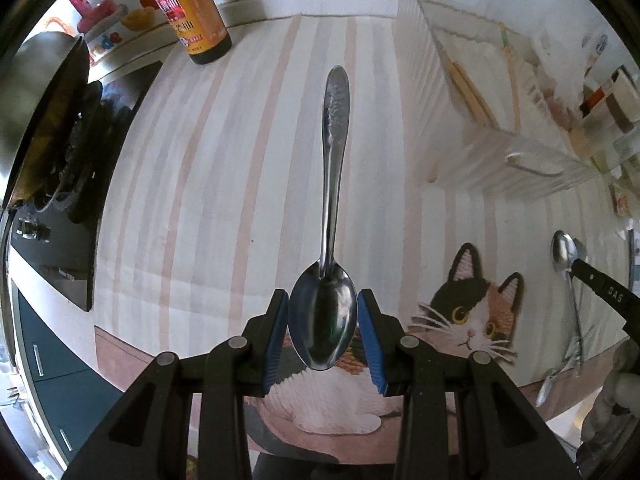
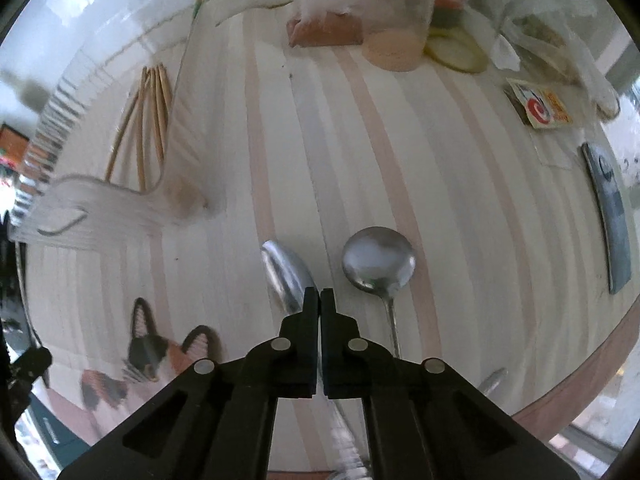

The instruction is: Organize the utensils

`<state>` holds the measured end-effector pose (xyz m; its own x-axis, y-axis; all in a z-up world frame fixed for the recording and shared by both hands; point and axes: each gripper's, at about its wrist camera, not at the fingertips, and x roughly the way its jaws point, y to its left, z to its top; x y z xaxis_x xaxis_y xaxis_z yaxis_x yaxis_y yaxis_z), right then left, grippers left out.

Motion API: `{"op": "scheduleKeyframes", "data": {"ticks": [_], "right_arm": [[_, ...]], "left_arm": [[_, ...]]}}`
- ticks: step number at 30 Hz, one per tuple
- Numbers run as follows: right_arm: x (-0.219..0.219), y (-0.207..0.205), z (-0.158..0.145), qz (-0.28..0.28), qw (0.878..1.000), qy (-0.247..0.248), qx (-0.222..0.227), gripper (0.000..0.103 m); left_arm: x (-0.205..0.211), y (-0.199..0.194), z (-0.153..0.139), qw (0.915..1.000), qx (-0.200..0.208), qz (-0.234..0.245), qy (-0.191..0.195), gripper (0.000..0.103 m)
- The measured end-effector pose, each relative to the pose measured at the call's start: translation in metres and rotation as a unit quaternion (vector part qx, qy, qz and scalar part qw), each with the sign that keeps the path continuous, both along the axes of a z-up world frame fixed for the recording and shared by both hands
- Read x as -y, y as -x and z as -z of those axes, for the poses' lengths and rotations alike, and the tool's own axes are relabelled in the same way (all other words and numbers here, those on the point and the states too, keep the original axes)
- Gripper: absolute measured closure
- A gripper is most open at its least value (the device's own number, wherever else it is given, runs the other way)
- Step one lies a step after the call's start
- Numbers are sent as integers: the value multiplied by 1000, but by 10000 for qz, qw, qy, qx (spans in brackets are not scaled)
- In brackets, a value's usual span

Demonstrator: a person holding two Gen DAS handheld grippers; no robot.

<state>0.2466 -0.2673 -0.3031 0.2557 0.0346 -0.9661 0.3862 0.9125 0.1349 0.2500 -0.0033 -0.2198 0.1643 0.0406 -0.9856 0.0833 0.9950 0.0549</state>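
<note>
A striped pastel mat with a calico cat printed at its near edge (image 1: 224,184) covers the tabletop. At its far right corner stands a clear ribbed plastic organizer tray (image 1: 532,168), the largest container; one of its compartments holds a bundle of light wooden chopsticks (image 2: 148,120), fanned out and leaning along the divider wall. At the far left edge stands a dark-brown sauce bottle with an orange label (image 1: 192,12), beside a black stove top. The left gripper (image 1: 323,320) has its blue-padded jaws part-way open and clamped on the bowl of a long stainless-steel spoon (image 1: 332,184), which hangs above the middle of the mat, handle pointing away. The right gripper (image 2: 321,300) has its jaws fully closed with nothing visibly between them, their tips over an oval-bowled steel spoon (image 2: 286,272) lying near the mat's near right edge. Just beside it lies a round-bowled steel soup spoon (image 2: 378,258).
</note>
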Motion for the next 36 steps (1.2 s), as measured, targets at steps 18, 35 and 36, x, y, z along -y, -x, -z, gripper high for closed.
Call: {"op": "scheduleKeyframes", "data": {"ticks": [18,35,36], "right_arm": [[21,-3,-140,132,9879,-479,1470,103],[-20,-97,-210,-648,9787,-379,1911,103],[-21,-104,-202,-645,9803,-395,1822,103]], "left_arm": [[13,-21,-114,9919,1115,95,599,71],[61,-115,-128,9831,785,17,1656,71],[63,-120,-122,9830,692,-25,1699,71]]}}
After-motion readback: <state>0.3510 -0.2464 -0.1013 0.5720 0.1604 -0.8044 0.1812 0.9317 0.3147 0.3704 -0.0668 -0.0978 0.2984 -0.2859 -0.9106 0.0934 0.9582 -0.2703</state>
